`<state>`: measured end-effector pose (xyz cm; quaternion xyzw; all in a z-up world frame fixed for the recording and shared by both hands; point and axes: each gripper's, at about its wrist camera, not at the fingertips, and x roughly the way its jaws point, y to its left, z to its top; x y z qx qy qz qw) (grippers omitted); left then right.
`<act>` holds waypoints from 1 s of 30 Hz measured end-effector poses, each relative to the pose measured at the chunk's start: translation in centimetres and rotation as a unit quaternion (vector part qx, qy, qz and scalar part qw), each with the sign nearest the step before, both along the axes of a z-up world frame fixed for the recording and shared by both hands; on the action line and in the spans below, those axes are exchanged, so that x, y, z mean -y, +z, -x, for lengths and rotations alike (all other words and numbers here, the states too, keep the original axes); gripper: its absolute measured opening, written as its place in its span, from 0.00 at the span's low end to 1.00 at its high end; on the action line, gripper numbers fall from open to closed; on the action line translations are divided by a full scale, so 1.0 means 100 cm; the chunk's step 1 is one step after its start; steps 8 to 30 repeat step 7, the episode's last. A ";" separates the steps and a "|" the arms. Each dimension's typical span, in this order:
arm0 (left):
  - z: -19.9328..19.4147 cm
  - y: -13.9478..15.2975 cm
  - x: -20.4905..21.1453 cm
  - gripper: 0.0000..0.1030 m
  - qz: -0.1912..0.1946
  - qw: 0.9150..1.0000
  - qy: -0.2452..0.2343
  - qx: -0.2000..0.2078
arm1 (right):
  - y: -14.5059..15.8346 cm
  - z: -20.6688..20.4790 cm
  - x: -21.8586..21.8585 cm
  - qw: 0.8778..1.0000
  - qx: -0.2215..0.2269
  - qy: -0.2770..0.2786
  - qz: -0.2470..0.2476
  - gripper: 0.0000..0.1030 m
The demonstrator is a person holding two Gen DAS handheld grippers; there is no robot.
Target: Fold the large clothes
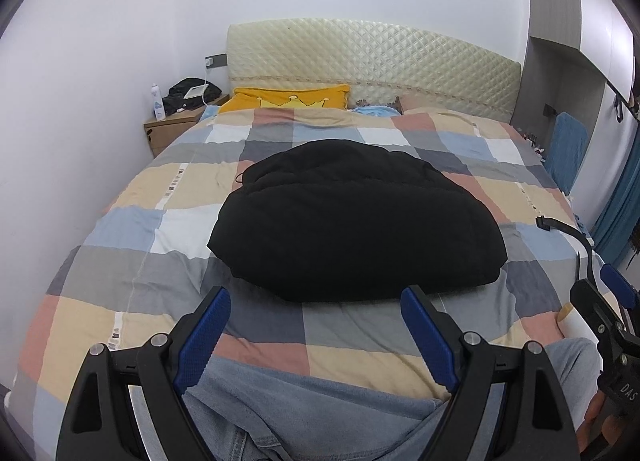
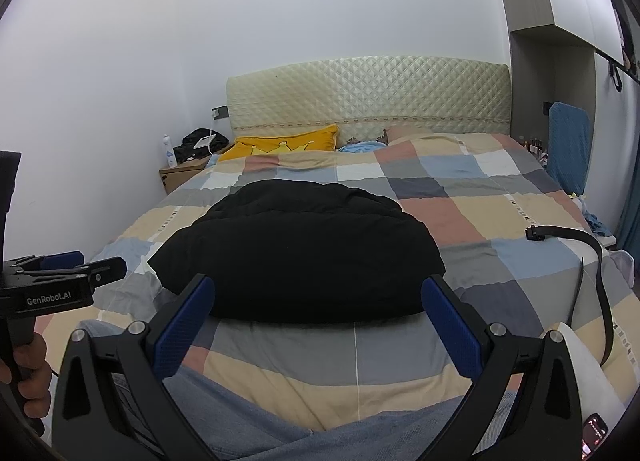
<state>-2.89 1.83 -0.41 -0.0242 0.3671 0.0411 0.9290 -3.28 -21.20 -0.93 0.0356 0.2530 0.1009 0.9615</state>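
Observation:
A black padded garment [image 1: 356, 217] lies folded in a thick rounded bundle on the checked bed cover [image 1: 120, 261]; it also shows in the right wrist view [image 2: 300, 253]. My left gripper [image 1: 316, 297] is open and empty, held just short of the bundle's near edge. My right gripper [image 2: 318, 293] is open and empty, also just before the near edge. Each gripper shows at the side of the other's view: the right one [image 1: 608, 301], the left one [image 2: 60, 273].
A black belt [image 2: 592, 261] lies on the bed's right side. A yellow pillow [image 2: 284, 143] rests by the quilted headboard [image 2: 368, 93]. A bedside table [image 1: 172, 125] with a bottle stands at the far left. My jeans-clad legs [image 1: 320, 413] are below the grippers.

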 end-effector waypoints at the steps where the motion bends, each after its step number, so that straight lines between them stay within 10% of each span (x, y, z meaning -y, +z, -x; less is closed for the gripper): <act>1: 0.000 0.000 0.000 0.84 0.000 1.000 0.000 0.000 | 0.000 0.000 0.000 1.000 0.000 0.000 0.001 1.00; 30: 0.001 0.000 0.000 0.84 0.002 1.000 -0.002 0.000 | 0.000 0.001 0.001 1.000 -0.003 -0.002 -0.001 1.00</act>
